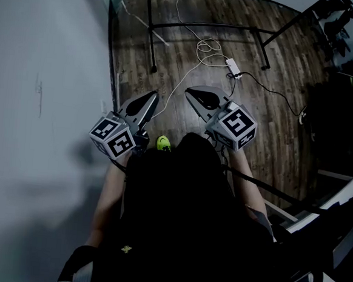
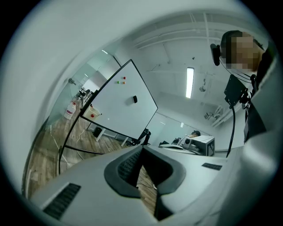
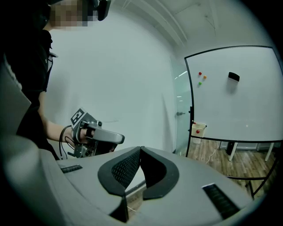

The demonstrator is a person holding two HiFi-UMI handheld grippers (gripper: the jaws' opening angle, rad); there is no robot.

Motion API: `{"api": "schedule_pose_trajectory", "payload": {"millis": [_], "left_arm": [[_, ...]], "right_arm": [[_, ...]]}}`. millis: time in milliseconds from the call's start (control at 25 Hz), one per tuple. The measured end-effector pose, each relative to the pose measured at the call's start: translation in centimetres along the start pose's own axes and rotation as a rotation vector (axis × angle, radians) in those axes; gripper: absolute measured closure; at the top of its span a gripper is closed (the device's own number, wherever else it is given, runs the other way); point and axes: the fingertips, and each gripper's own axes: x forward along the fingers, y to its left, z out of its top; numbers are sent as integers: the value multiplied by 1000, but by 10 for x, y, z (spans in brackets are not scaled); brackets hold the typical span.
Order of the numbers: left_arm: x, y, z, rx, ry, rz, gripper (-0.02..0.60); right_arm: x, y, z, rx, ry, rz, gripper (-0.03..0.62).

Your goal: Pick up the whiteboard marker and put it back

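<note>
No whiteboard marker shows in any view. The whiteboard (image 3: 234,95) stands on its frame ahead, with a black eraser (image 3: 233,77) and small coloured magnets (image 3: 201,77) on it. The left gripper view shows the same whiteboard (image 2: 117,108) tilted. My left gripper (image 1: 152,96) and right gripper (image 1: 190,92) are held side by side over the wooden floor, short of the board. Both are shut, the jaws meeting at their tips with nothing between them. From the right gripper view the left gripper (image 3: 95,137) appears in a hand by the wall.
A white wall (image 1: 40,96) runs close on the left. The board's black frame legs (image 1: 153,38) and a white cable with a plug block (image 1: 231,64) lie on the floor ahead. A white box with a red dot (image 3: 199,129) hangs at the board's lower left corner. A spray bottle (image 2: 70,110) stands nearby.
</note>
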Motion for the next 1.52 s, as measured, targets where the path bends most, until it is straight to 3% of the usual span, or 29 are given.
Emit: {"api": "schedule_pose_trajectory", "payload": {"millis": [600, 840, 1160, 1520], "left_arm": [[18, 22, 7, 7, 19, 17, 549], [43, 43, 20, 34, 29, 49, 549], [93, 80, 35, 166, 125, 132, 549], [157, 115, 71, 142, 93, 165, 549]], "right_arm": [[23, -30, -8, 35, 10, 2, 595], [43, -67, 0, 45, -18, 9, 595], [75, -129, 5, 58, -10, 39, 595], [103, -198, 17, 67, -4, 79, 595]]}}
